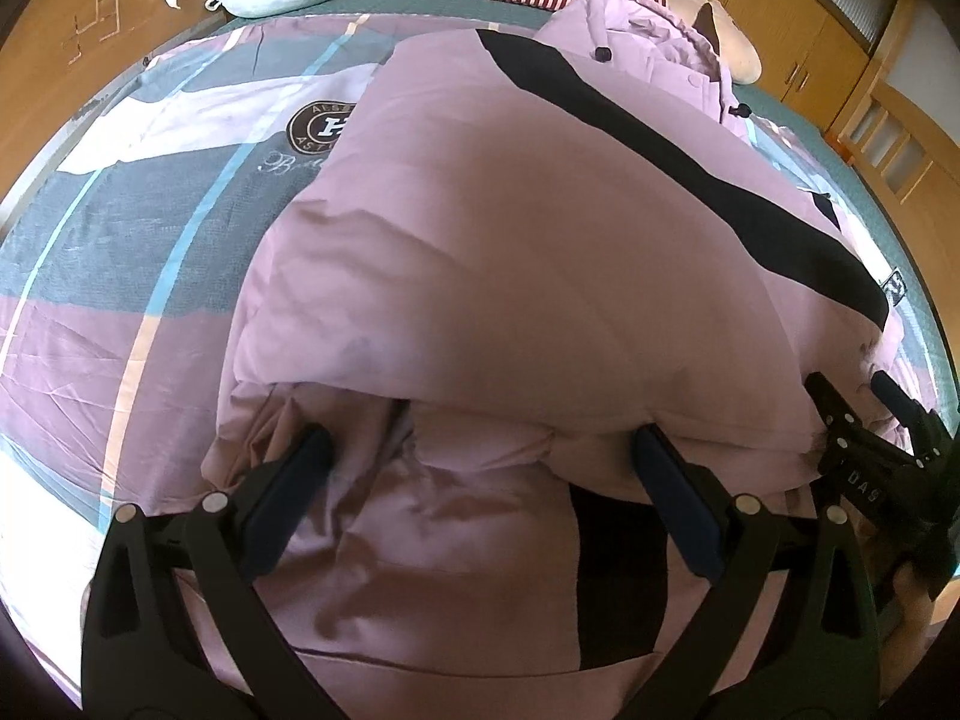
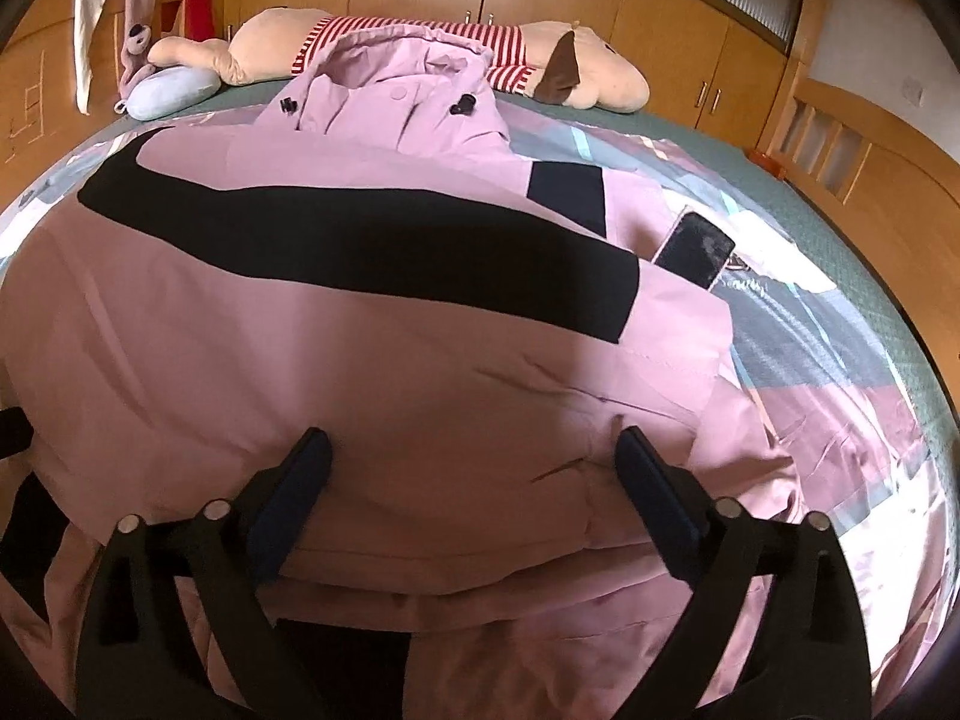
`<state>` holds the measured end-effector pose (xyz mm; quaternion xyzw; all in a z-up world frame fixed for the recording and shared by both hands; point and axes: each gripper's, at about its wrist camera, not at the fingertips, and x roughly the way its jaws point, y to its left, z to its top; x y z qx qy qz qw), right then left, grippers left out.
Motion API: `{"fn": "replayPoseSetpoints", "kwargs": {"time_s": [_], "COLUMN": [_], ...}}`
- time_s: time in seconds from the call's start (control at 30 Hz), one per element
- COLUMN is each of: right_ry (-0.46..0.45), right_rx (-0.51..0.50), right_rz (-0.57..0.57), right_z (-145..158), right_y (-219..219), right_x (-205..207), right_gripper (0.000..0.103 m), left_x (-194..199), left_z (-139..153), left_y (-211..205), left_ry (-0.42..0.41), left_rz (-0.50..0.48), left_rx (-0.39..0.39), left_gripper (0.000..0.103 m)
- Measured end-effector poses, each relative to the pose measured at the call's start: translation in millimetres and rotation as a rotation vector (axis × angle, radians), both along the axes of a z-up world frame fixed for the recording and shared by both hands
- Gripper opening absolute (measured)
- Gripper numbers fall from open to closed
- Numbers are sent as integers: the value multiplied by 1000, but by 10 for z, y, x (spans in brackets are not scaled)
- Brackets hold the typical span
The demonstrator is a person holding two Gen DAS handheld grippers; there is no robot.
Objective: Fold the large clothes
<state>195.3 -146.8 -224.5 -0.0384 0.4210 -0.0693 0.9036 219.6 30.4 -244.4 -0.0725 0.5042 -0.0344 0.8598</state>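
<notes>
A large pink padded jacket (image 1: 540, 252) with a broad black stripe lies on the bed, its lower part doubled over the body. The hood (image 2: 408, 78) points to the far side. My left gripper (image 1: 480, 444) stands open at the near folded edge, and the puffy fold bulges between its wide-apart fingers (image 1: 312, 450). My right gripper (image 2: 471, 450) is open too, its fingertips (image 2: 630, 450) resting against the jacket's near right part, with no fabric pinched. In the left wrist view the right gripper (image 1: 855, 402) shows at the jacket's right edge.
A dark phone (image 2: 696, 249) lies on the patterned bedsheet (image 2: 810, 360) just right of the jacket. A striped plush toy (image 2: 570, 69) and a blue cushion (image 2: 174, 90) lie along the far side. Wooden cabinets (image 2: 660, 18) ring the bed.
</notes>
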Motion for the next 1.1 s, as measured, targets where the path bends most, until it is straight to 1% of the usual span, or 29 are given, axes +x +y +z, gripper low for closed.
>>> {"fn": "replayPoseSetpoints", "kwargs": {"time_s": [0.13,0.23,0.27,0.37,0.43,0.5,0.6,0.7,0.73,0.8,0.83,0.87,0.9,0.93,0.97,1.0,1.03,1.07,1.1], "right_ry": [-2,-2,-1,-2,-2,-2,-2,-8,-41,-179,-222,-246,-250,-241,-215,-187,-144,-81,-59], "right_rx": [-6,-7,-6,-6,-6,-8,-10,-5,11,44,41,32,27,19,4,-8,-18,-22,-12], "right_rz": [-4,-6,-6,-6,-5,-5,-5,-7,-13,-5,7,20,36,62,82,94,105,111,112], "right_z": [-7,-11,-12,-12,-10,-9,-10,25,94,301,377,422,432,406,343,285,202,93,59], "right_y": [8,13,14,16,14,16,13,2,-15,-22,-1,38,71,120,165,194,221,232,226], "right_x": [-11,-15,-13,-17,-18,-19,-21,-37,-83,-239,-283,-312,-320,-315,-295,-269,-225,-158,-126], "right_gripper": [101,101,101,102,102,102,102,102,102,102,102,102,101,95,86,83,75,72,71], "left_x": [-15,-20,-30,-106,-112,-74,6,21,19,29,40,45,44,45,41,38,44,47,56], "left_z": [-8,14,38,186,243,204,16,18,14,-4,-6,-13,-18,-19,-20,-21,-17,-19,-17], "left_y": [-6,13,35,151,171,145,100,53,63,70,69,61,46,33,22,15,16,21,22], "left_ry": [-1,-11,-23,-105,-125,-100,-22,-12,-8,2,5,6,6,7,7,6,7,8,9], "left_rz": [0,7,17,43,38,27,24,5,3,-1,-2,-3,-5,-8,-11,-12,-13,-13,-13], "left_rx": [8,-8,-29,-158,-196,-167,-104,-56,-55,-52,-49,-43,-33,-25,-17,-12,-11,-12,-13], "left_gripper": [101,101,101,101,101,101,101,101,101,101,101,101,101,101,101,101,101,101,101]}}
